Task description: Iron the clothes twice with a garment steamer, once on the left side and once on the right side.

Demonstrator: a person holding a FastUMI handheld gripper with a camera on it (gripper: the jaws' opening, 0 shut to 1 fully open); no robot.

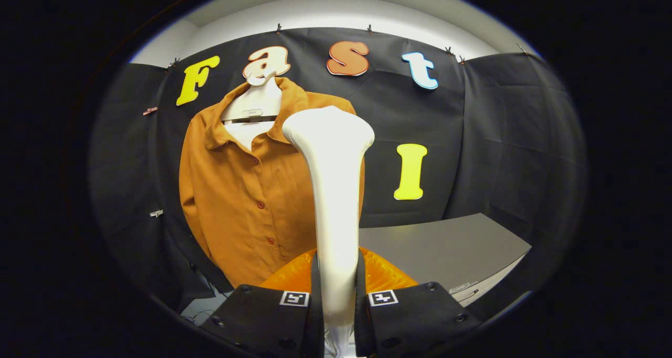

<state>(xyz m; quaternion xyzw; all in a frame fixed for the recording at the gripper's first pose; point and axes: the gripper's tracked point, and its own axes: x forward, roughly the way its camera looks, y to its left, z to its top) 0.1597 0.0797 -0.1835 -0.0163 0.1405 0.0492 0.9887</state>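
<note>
A white garment steamer (335,190) stands upright between my fingers, and my gripper (336,300) is shut on its handle. Its wide head rises in front of the right half of an orange-brown buttoned shirt (247,190). The shirt hangs on a white hanger (255,103) against the black wall, beyond the fingers and slightly left. The steamer's orange translucent base (386,274) shows just behind the fingers. I cannot tell how far the steamer head is from the shirt.
A grey table (446,248) lies to the right of the shirt, below the black cloth wall (499,137). A cable and light floor patch (202,308) show low at the left of the fingers.
</note>
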